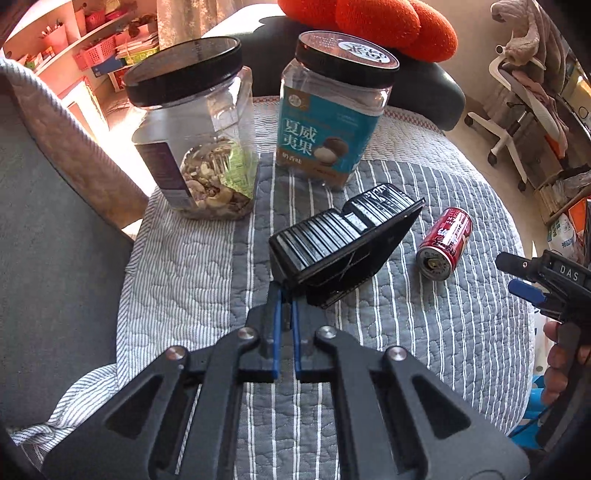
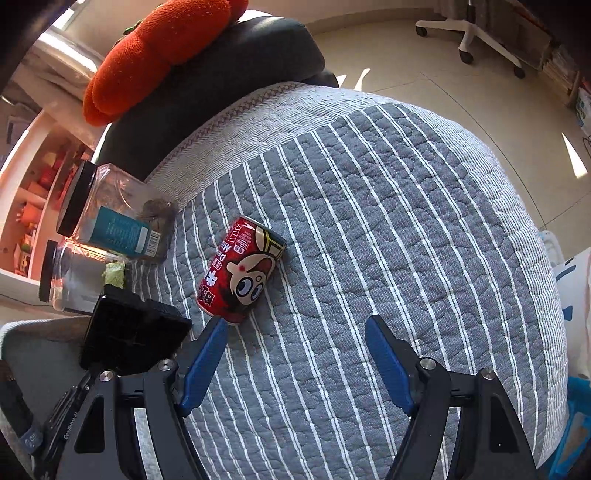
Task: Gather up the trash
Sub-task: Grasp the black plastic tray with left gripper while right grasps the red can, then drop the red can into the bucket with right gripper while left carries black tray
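A black ribbed plastic tray [image 1: 343, 236] hangs tilted above the striped quilt [image 1: 424, 332]. My left gripper [image 1: 286, 295] is shut on its near corner. The tray [image 2: 133, 332] also shows at the lower left of the right wrist view. A red drink can [image 1: 445, 243] lies on its side on the quilt, to the right of the tray. My right gripper [image 2: 295, 325] stands open just short of the can [image 2: 240, 269], its left fingertip close to the can's near end, nothing between the jaws. It [image 1: 532, 280] enters the left wrist view from the right edge, held by a hand.
Two black-lidded clear jars stand at the back of the quilt [image 2: 369, 184]: one with nuts [image 1: 195, 147], one teal-labelled [image 1: 332, 110]. An orange cushion [image 1: 369, 22] rests on a dark armrest behind them. An office chair [image 1: 517, 92] stands on the floor to the right.
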Motion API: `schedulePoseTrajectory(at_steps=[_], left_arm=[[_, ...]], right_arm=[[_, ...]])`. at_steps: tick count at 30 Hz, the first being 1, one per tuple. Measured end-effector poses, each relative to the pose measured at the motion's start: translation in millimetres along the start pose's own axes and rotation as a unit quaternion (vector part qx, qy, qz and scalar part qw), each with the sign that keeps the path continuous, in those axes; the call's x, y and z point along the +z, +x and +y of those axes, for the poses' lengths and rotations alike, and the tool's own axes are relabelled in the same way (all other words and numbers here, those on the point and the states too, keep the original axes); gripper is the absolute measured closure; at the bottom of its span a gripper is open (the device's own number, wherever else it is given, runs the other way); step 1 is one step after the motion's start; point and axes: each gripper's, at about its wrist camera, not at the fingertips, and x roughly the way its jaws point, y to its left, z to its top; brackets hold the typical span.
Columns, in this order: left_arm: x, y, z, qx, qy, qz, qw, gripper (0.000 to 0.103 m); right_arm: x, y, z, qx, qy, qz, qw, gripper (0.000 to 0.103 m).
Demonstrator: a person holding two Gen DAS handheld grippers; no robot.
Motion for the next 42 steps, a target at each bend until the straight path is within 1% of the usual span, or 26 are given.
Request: schedulePoseTrajectory(at_steps=[2,3,4,5,6,7,10,12,14,17,19,22,25,29,30,33,35,37,41,42], left_arm=[[-3.0,-0.8,8.3,-0.011,-0.011,0.009,0.9998,0.097],[-3.6,0.2,11.3,-0.019,-0.015,0.017,0.9996,0.089],[-4.6,1.4,14.6,-0.026,-0.017,0.021,0.9993,0.071],[-6.0,2.5,17.0,-0.028,-0.019,0.022,0.9992,0.059],[-6.1,3.2,21.8,-0.028,-0.020,0.018,0.9992,0.042],[-6.3,4.2,25.5,-0.029,-0.023,0.013,0.9992,0.038],[-3.6,14.6,37.9,-0.044,-0.042,0.011,0.9981,0.036],[-1.8,24.6,45.5,-0.049,-0.062,0.018,0.9967,0.034],[-0.2,33.9,52.3,-0.061,-0.089,0.027,0.9937,0.034],[3.3,42.5,54.9,-0.076,-0.121,0.034,0.9893,0.031],[6.1,46.4,49.2,-0.069,-0.127,0.031,0.9890,0.026],[9.7,57.6,36.1,-0.061,-0.134,0.032,0.9886,0.026],[11.8,67.8,19.9,-0.061,-0.134,0.037,0.9884,0.026],[17.9,75.4,7.7,-0.030,-0.138,0.026,0.9896,0.026],[19.0,78.3,6.9,-0.025,-0.142,0.026,0.9893,0.027],[19.1,91.7,6.7,-0.004,-0.150,0.038,0.9880,0.044],[17.3,90.0,6.7,0.001,-0.155,0.033,0.9874,0.044],[15.6,86.6,2.6,0.008,-0.147,0.038,0.9883,0.044],[5.5,73.5,-4.7,0.006,-0.125,0.052,0.9908,0.045],[-0.9,71.0,-14.7,0.004,-0.122,0.053,0.9911,0.045]], right_arm=[[5.5,13.9,5.3,0.018,0.018,0.007,1.000,0.025],[7.5,20.3,8.1,0.024,0.025,0.010,0.999,0.025],[9.5,27.9,11.5,0.033,0.033,0.012,0.999,0.025],[10.9,35.0,14.8,0.040,0.039,0.015,0.998,0.025],[12.2,42.5,18.3,0.047,0.045,0.019,0.998,0.025],[12.7,49.5,21.9,0.052,0.049,0.022,0.997,0.025],[11.6,67.8,32.5,0.046,0.048,0.029,0.997,0.027],[10.8,78.3,37.4,0.035,0.043,0.032,0.998,0.031],[10.7,87.1,39.3,0.032,0.043,0.035,0.998,0.040],[10.6,87.3,43.0,0.036,0.017,0.029,0.999,0.045],[7.7,84.1,41.2,0.039,0.008,0.032,0.999,0.045],[0.3,69.2,30.7,0.047,0.001,0.030,0.998,0.045],[-7.6,46.5,16.8,0.040,-0.020,0.019,0.999,0.047],[-18.1,18.4,-7.5,0.014,-0.036,0.013,0.999,0.047],[-20.7,12.2,-12.0,0.005,-0.040,0.008,0.999,0.047],[-30.4,-5.3,-28.7,-0.007,-0.046,0.007,0.999,0.048],[-35.7,-16.3,-36.9,-0.013,-0.048,0.010,0.999,0.048],[-40.5,-29.4,-45.0,-0.016,-0.052,0.011,0.998,0.049],[-47.6,-55.9,-54.0,-0.017,-0.062,0.002,0.998,0.049],[-48.8,-60.8,-55.1,-0.017,-0.063,-0.001,0.998,0.049]])
